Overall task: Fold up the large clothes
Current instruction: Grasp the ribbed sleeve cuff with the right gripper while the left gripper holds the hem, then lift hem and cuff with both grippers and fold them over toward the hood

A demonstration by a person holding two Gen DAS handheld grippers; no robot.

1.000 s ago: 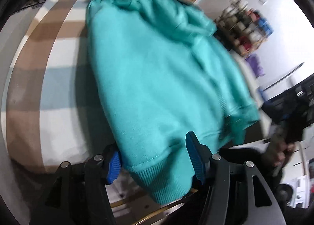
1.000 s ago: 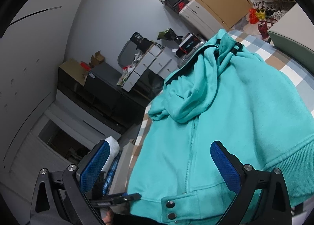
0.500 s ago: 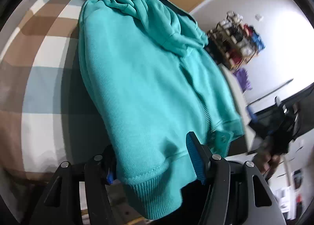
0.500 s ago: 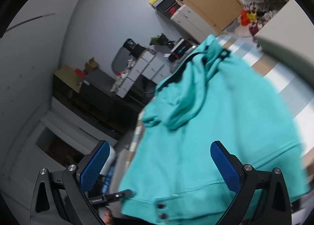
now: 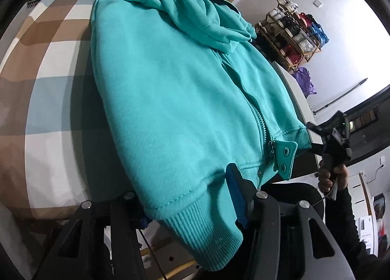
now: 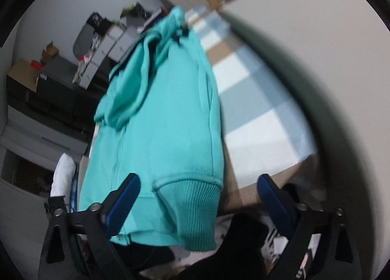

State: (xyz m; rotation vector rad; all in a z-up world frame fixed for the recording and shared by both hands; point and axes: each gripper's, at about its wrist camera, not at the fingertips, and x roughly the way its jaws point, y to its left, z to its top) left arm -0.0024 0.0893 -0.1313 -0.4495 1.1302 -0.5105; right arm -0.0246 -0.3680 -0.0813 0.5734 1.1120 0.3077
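A teal zip-up hoodie (image 5: 170,80) lies on a table with a checked cloth (image 5: 43,89), hood at the far end, ribbed hem hanging over the near edge. My left gripper (image 5: 187,197) is open with the ribbed hem corner (image 5: 204,233) lying between its fingers; the left finger is mostly hidden under the fabric. In the right wrist view the hoodie (image 6: 158,119) shows with its other ribbed hem corner (image 6: 192,209) between the open fingers of my right gripper (image 6: 197,202). The right gripper (image 5: 334,143) also shows in the left wrist view, held by a hand.
A shoe rack (image 5: 292,33) stands by the white wall on the right. Drawers and boxes (image 6: 97,45) stand beyond the table's far end. A grey-green edged surface (image 6: 304,65) rises right of the table. The checked cloth (image 6: 256,114) shows beside the hoodie.
The right gripper has swung to the right, from over the zipper and snaps to the hoodie's right hem corner. The left gripper has shifted slightly, the zipper and snap tab now in its view.
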